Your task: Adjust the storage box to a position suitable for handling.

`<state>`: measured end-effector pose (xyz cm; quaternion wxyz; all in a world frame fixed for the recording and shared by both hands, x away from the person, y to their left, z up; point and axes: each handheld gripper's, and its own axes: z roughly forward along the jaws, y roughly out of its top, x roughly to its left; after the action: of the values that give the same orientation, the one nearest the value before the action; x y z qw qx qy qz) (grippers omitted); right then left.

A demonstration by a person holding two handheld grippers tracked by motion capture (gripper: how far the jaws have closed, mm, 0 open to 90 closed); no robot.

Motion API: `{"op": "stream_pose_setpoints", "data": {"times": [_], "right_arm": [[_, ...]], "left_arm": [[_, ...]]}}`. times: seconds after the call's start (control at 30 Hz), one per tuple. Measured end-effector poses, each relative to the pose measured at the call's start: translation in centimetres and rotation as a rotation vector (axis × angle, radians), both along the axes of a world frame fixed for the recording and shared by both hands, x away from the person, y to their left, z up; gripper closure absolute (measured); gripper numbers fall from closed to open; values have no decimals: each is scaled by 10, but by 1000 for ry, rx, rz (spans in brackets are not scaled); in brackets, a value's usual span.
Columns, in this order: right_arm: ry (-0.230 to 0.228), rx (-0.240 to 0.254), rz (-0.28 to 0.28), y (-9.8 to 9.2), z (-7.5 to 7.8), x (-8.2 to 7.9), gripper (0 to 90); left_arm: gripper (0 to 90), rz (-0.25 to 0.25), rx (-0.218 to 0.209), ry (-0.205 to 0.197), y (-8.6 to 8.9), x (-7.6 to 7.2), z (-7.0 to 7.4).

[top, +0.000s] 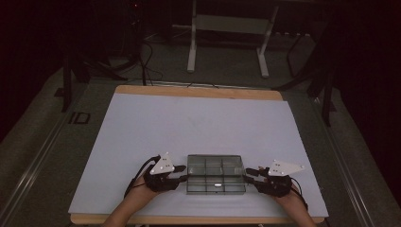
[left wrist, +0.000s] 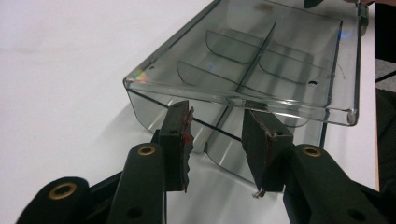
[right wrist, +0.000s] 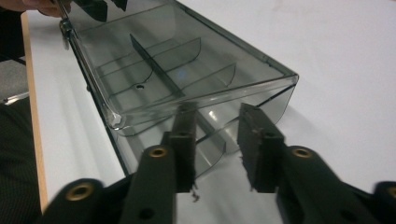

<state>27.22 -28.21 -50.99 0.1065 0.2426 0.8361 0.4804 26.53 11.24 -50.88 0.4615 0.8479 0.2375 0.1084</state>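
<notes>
A smoky clear plastic box (top: 215,174) with several compartments lies flat near the table's front edge. My left gripper (top: 183,173) sits at its left end and my right gripper (top: 247,174) at its right end, each held in a hand. In the left gripper view my gripper (left wrist: 217,116) stands open, its jaws parted just short of the box's (left wrist: 261,51) end wall, pads pressing on nothing. The right gripper view gives the same picture: my gripper (right wrist: 217,114) is open at the opposite end of the box (right wrist: 187,56), nothing pinched.
The white table top (top: 198,123) has a wooden edge (top: 198,91) at the back. Beyond it, on the dark floor, stand a white metal frame (top: 191,47) and loose cables (top: 146,66). Dark stands flank the table.
</notes>
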Motion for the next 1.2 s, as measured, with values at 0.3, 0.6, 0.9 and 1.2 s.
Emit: {"op": "stream_pose_setpoints", "data": {"times": [0.3, 0.6, 0.9, 1.2], "right_arm": [[-19, 16, -12, 1, 4, 2, 618], [-39, 34, -32, 1, 8, 3, 589], [-69, 39, -42, 3, 15, 7, 594], [-90, 45, -50, 7, 19, 10, 658]], "left_arm": [[630, 0, -8, -13, -1, 2, 5], [634, 8, -21, -25, -2, 5, 9], [647, 19, -37, -36, -3, 9, 15], [667, 40, -54, -46, -4, 12, 19]]}}
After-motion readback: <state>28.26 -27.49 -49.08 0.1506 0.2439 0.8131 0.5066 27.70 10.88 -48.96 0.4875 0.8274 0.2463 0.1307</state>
